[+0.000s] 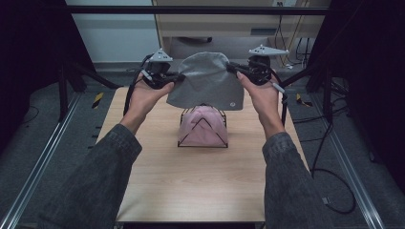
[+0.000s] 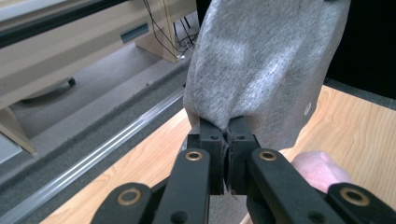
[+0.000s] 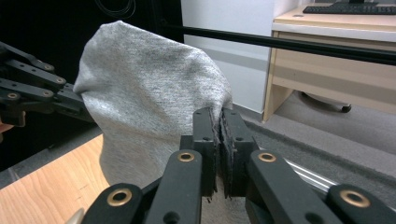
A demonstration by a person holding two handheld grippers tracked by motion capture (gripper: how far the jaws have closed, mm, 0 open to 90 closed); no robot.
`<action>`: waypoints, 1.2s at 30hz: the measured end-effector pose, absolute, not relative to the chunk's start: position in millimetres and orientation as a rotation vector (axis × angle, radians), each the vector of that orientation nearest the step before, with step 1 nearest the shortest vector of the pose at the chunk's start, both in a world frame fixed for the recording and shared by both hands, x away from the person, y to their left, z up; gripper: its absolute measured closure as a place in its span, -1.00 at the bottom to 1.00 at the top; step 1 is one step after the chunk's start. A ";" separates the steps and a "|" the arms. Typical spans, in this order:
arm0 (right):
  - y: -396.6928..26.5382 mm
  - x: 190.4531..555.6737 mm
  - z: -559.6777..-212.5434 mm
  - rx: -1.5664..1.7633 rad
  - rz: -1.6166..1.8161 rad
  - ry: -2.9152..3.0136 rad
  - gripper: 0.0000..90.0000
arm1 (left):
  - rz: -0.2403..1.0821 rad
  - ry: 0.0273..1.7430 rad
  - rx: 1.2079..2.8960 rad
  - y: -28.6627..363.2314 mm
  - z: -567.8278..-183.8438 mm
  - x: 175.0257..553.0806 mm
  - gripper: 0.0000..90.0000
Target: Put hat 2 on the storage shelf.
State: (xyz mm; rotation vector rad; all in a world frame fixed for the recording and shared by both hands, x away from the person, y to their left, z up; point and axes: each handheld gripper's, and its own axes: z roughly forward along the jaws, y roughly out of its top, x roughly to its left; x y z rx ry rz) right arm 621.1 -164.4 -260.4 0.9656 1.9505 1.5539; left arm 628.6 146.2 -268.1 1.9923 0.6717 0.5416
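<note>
The grey beanie hung in the air above the wire stand and its pink hat, stretched between 2 grippers: the left gripper and right gripper each clamped an opposite edge.

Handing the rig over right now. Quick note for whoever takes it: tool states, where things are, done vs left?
Left tool: shut on one side edge of the grey beanie.
Right tool: shut on the opposite edge.
The beanie hangs stretched between both tools, in the air above the black wire stand at the middle of the table.
The stand already carries a pink hat.
Done: beanie gripped on both sides and lifted clear.
Left: probably lowering it over the stand and the pink hat, then opening both tools. It has not touched the stand yet.
</note>
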 end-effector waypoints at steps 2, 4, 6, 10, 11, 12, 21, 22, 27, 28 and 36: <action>-164.0 620.5 -264.1 0.970 1.549 1.957 0.91 | 0.533 0.674 1.999 145.9 -273.4 628.7 0.96; -164.3 620.5 -265.5 0.969 1.544 1.961 0.91 | 0.533 0.675 2.002 145.4 -274.5 628.7 0.96; -165.1 620.4 -270.3 0.978 1.539 1.967 0.91 | 0.528 0.676 2.008 144.5 -278.7 629.2 0.96; -165.7 620.7 -276.2 0.983 1.534 1.974 0.91 | 0.518 0.678 2.014 144.5 -283.6 630.5 0.96; -166.0 620.9 -280.7 0.989 1.532 1.981 0.91 | 0.512 0.685 2.014 144.4 -286.6 631.0 0.96; -166.0 621.0 -282.2 0.991 1.529 1.983 0.91 | 0.512 0.685 2.017 144.5 -287.8 631.5 0.96; -163.6 620.5 -298.0 1.003 1.510 2.015 0.91 | 0.493 0.704 2.040 146.3 -306.4 633.6 0.96; -162.2 620.6 -302.5 1.008 1.504 2.025 0.91 | 0.487 0.710 2.042 146.4 -310.5 633.6 0.96; -161.2 621.3 -309.2 1.020 1.505 2.035 0.91 | 0.479 0.710 2.052 147.9 -318.0 633.6 0.96; -161.6 621.6 -310.5 1.021 1.504 2.036 0.91 | 0.478 0.711 2.054 148.2 -319.5 633.6 0.96; -161.1 622.3 -315.1 1.027 1.510 2.040 0.91 | 0.470 0.705 2.061 148.7 -325.2 632.3 0.96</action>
